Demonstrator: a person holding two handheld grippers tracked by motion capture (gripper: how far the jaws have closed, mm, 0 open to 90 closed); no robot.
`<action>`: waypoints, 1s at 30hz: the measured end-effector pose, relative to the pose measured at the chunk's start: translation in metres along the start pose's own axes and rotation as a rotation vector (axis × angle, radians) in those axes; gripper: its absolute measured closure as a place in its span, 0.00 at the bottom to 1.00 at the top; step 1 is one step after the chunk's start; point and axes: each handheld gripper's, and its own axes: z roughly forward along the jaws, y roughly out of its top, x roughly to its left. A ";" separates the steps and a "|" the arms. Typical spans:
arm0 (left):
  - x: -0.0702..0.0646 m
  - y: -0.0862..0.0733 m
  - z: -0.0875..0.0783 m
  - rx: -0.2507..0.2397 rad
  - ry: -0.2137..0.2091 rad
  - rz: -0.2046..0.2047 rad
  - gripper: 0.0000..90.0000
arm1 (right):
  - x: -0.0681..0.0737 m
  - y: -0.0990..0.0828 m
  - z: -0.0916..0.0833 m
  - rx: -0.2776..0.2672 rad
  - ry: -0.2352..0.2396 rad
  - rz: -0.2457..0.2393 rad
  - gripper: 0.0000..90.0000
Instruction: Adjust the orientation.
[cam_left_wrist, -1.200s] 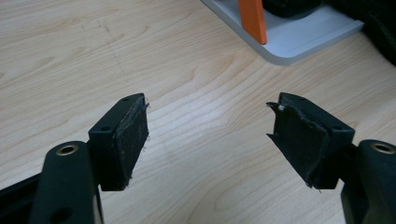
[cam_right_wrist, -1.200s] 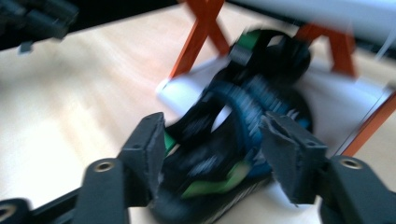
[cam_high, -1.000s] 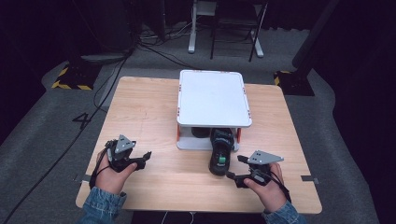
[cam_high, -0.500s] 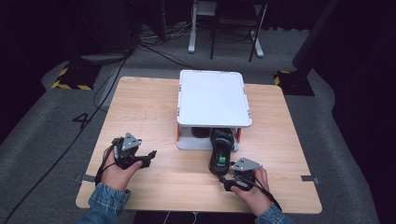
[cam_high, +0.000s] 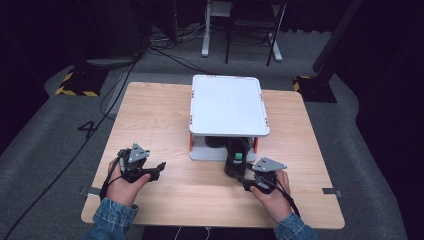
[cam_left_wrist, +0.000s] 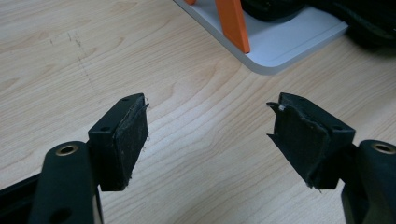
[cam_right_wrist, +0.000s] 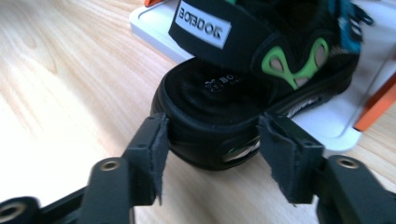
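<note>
A black sandal (cam_high: 235, 159) with green trim lies half on the bottom board of a white two-level rack (cam_high: 227, 102), its heel sticking out onto the wooden table. In the right gripper view the sandal (cam_right_wrist: 224, 93) has its heel between my jaws. My right gripper (cam_right_wrist: 210, 149) has just been closing, and its pads now touch both sides of the heel. From above, the right gripper (cam_high: 242, 177) reaches the heel from the front right. My left gripper (cam_high: 156, 170) rests low over the table at the front left, and in its own view the left gripper (cam_left_wrist: 208, 135) is open with bare wood between the pads.
The rack has orange posts (cam_left_wrist: 232, 23) and a white base (cam_left_wrist: 285, 42) whose corner lies ahead of the left gripper. Another dark object (cam_high: 215, 142) sits on the bottom board beside the sandal. The table (cam_high: 160, 115) ends close behind both hands. Chairs and cables lie on the floor beyond.
The right hand has moved left and down to the sandal's heel, and its jaws have narrowed around it. The left hand has barely shifted.
</note>
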 end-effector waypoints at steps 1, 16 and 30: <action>0.000 -0.001 -0.001 0.001 0.003 0.002 0.30 | -0.002 0.000 0.003 -0.002 -0.007 -0.001 0.46; 0.005 -0.011 -0.012 0.002 0.029 -0.021 0.30 | -0.026 0.020 0.035 -0.056 -0.157 -0.038 0.48; 0.007 -0.021 -0.018 0.010 0.052 -0.044 0.30 | -0.051 0.027 0.051 -0.094 -0.219 -0.007 0.49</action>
